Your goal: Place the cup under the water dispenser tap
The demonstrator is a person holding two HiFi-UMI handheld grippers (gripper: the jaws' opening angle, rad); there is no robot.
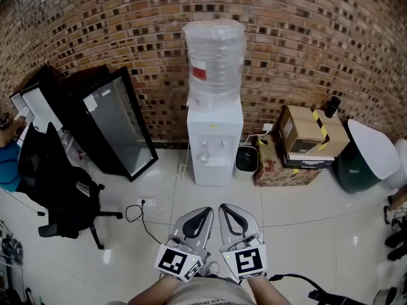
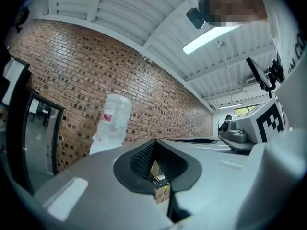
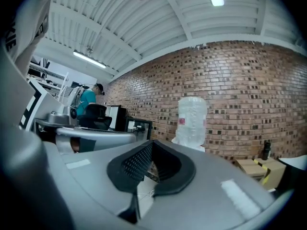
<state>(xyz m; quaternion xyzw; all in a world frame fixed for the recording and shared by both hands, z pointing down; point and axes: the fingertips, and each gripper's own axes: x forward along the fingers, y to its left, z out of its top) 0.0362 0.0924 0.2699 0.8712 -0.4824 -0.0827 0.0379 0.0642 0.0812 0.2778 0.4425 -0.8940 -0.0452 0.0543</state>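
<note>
Brick-walled room: aim left hand-held gripper (image 1: 203, 213) and right hand-held gripper (image 1: 228, 210), both closed on nothing, squarely at dispenser (image 1: 215, 142); no cup seen.

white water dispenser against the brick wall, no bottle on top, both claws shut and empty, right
One slip: the head view shows a clear bottle on top of the water dispenser. It does stand against the brick wall, and the left claw and right claw are shut and empty.
</note>
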